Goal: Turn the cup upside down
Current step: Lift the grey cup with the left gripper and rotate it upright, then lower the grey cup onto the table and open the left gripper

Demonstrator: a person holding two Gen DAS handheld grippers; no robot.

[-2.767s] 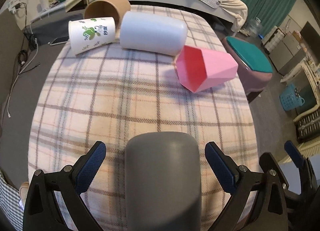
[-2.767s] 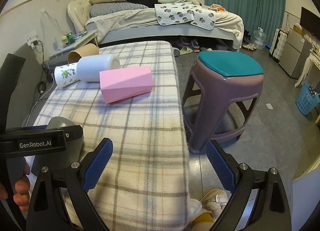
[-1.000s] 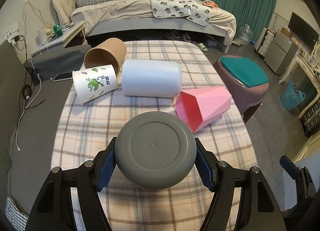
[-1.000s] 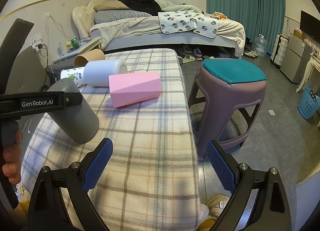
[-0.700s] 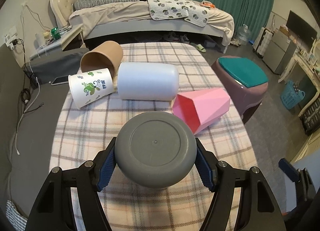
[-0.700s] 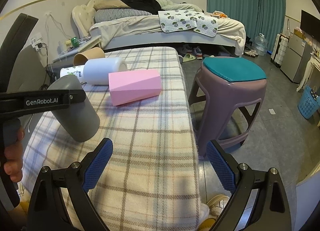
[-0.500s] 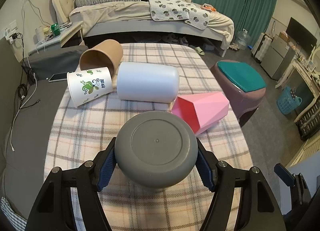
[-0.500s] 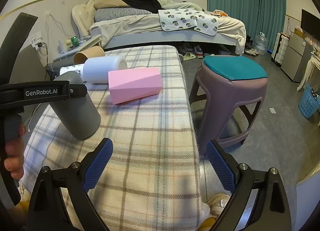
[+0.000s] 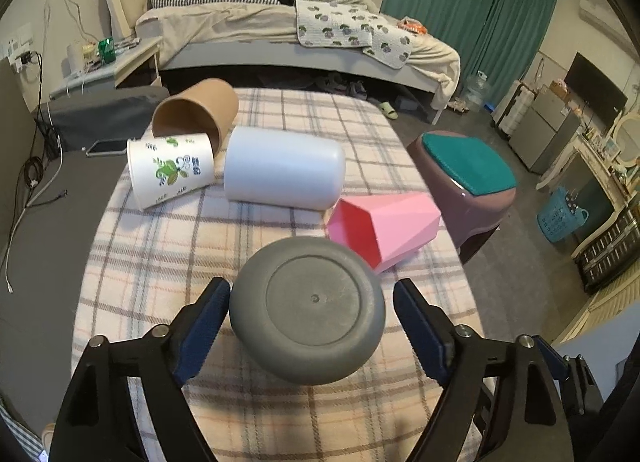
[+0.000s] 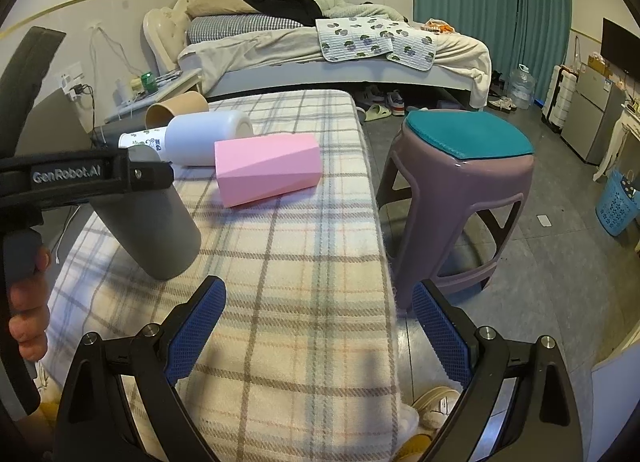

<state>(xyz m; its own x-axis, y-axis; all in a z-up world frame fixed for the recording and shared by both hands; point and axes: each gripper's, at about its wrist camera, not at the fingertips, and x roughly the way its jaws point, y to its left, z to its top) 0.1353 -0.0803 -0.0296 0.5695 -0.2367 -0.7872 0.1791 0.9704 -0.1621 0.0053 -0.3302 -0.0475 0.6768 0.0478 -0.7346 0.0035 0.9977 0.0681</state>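
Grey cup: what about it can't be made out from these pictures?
- Mouth of the grey cup: left wrist view shows only its base.
- Its upper end, right wrist view: hidden behind the left gripper.
- Grip: pads beside the cup, contact unclear.

Plain grey cup (image 9: 308,312) tilted, base up, lower edge on plaid cloth

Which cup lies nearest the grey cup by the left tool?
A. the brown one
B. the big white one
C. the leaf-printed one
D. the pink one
D: the pink cup lies on its side right behind the grey cup; the other three lie farther back on the table.
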